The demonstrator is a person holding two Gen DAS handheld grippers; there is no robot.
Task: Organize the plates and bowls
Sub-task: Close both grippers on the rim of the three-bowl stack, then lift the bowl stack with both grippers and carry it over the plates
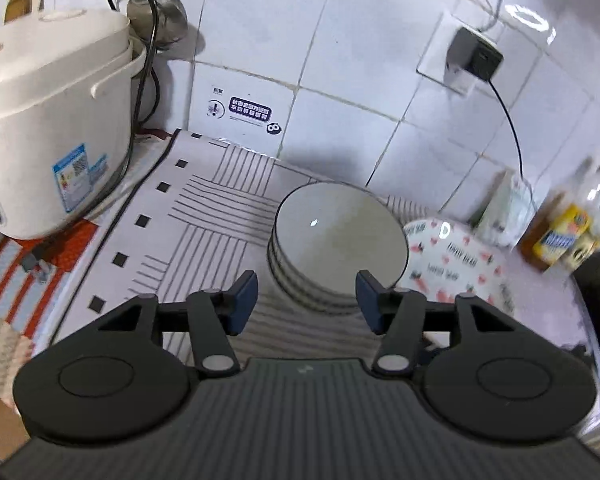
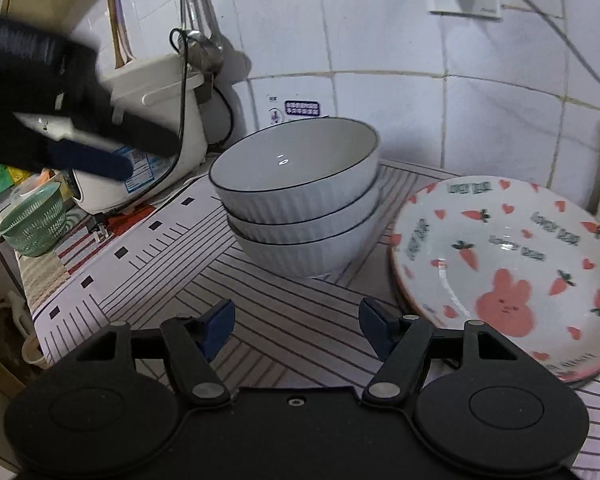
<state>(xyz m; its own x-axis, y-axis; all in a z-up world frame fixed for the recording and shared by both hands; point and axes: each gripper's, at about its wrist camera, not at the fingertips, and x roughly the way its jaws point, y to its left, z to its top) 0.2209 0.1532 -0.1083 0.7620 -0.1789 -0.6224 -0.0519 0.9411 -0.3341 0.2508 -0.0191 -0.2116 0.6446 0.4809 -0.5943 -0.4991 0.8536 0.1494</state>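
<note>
1. Fingers (image 1: pixel 244 300) of the left gripper (image 1: pixel 306 300) are standing spread wide with nothing between them, hovering just in front of the stack of bowls (image 1: pixel 336 240).
2. Fingers (image 2: pixel 220 328) of the right gripper (image 2: pixel 296 330) are likewise standing released and empty, hanging over the striped mat (image 2: pixel 284 320) in front of the stack of bowls (image 2: pixel 300 200).
3. The stack of bowls, three white ribbed ones nested upright, is sitting on the striped mat (image 1: pixel 204 208) on the tabletop.
4. A rabbit plate (image 2: pixel 504 272), patterned with carrots and hearts, is lying just right of the stack of bowls, its rim close to the lowest bowl; whether they are touching cannot be told. The left view is showing it (image 1: pixel 456 264) on the same side.
5. A rice cooker (image 1: pixel 48 128) is standing well left of the stack of bowls, by the tiled wall (image 1: pixel 340 60).
6. Bottles (image 1: pixel 568 224) are showing blurred, well right of the stack of bowls, beyond the plate.
7. The left gripper (image 2: pixel 60 120) is appearing blurred, up and left of the stack of bowls, in the right view.
</note>
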